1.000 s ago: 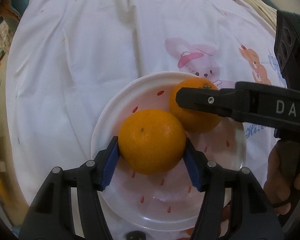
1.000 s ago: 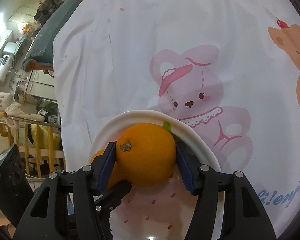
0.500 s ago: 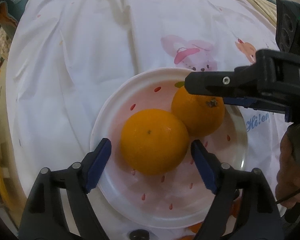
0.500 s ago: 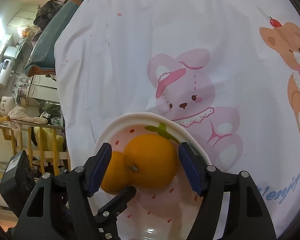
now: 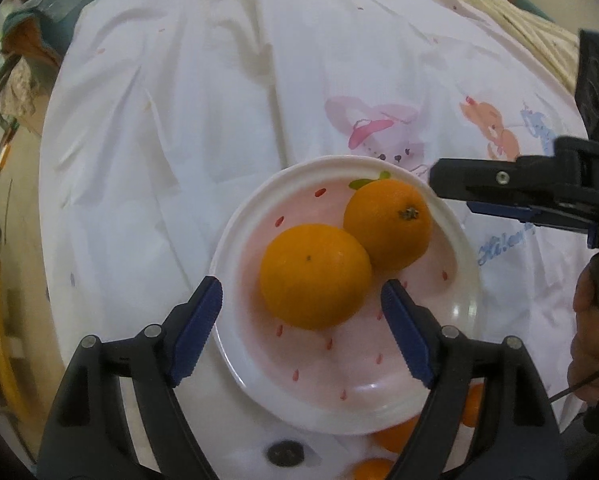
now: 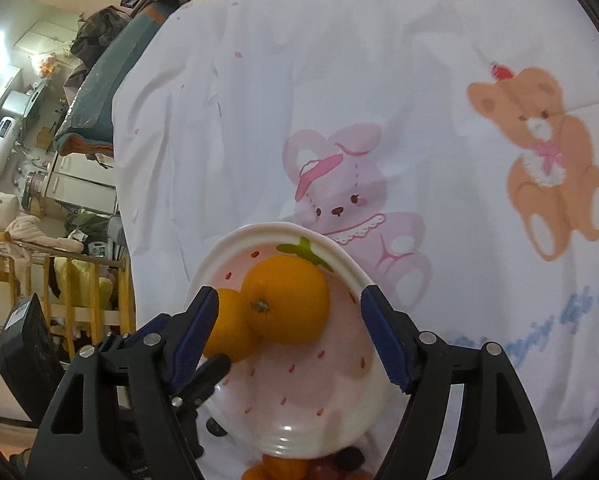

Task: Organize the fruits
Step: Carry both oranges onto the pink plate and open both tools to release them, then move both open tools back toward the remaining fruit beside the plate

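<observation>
Two oranges lie touching in a white plate (image 5: 465, 240) with pink strawberry print. The near orange (image 5: 315, 276) sits just ahead of my open, empty left gripper (image 5: 301, 296). The far orange (image 5: 389, 226) has its stem up. My right gripper shows at the right of the left wrist view (image 5: 499, 196). In the right wrist view my right gripper (image 6: 289, 312) is open and empty above the plate (image 6: 347, 268), with one orange (image 6: 287, 300) between the fingers and the other orange (image 6: 229, 328) behind the left finger.
A white cloth (image 5: 219, 100) with a pink bunny (image 6: 339, 192) and brown bear (image 6: 547, 152) print covers the surface. More orange fruit (image 5: 395, 436) and dark fruit (image 6: 347, 458) lie just below the plate. Room clutter and a wooden rail (image 6: 59, 256) stand at left.
Both grippers opened and let go of their oranges, which now rest in the plate. Both grippers have pulled back and up from the plate.
</observation>
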The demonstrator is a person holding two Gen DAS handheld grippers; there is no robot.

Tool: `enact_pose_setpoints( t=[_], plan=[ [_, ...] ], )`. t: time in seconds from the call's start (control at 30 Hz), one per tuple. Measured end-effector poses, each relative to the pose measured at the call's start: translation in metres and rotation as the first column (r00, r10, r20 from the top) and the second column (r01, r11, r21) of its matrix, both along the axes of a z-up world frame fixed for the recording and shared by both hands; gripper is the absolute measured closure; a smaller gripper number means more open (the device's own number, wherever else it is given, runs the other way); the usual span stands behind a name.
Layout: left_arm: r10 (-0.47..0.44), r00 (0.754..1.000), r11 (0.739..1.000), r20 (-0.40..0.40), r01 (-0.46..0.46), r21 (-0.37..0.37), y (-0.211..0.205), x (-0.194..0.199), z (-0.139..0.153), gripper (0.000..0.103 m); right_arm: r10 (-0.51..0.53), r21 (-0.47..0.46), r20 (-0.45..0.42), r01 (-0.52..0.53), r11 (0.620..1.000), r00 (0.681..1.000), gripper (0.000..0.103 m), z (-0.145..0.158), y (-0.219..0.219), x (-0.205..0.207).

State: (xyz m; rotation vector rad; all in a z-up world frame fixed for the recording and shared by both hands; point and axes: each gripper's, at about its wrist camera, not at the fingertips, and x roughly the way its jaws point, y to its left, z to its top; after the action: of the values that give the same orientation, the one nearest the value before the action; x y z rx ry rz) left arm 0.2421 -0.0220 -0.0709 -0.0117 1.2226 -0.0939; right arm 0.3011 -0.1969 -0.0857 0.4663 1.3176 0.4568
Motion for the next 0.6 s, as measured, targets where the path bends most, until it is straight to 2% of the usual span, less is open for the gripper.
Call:
enact_pose_setpoints(
  t=[0.47, 0.6],
  plan=[
    [0.003, 0.991, 0.999, 0.131, 0.002, -0.038, 0.007, -0.036, 0.047, 0.024, -0.036, -0.043, 0.107, 0.041, 0.998, 0.994, 0.026, 0.054, -0.032, -0.071],
    [0.021, 0.990, 0.998, 0.139, -0.013, -0.062, 0.012, -0.048, 0.054, 0.024, -0.031, -0.064, 0.119, 0.038, 0.997, 0.992, 0.026, 0.062, -0.031, -0.091]
  ],
)
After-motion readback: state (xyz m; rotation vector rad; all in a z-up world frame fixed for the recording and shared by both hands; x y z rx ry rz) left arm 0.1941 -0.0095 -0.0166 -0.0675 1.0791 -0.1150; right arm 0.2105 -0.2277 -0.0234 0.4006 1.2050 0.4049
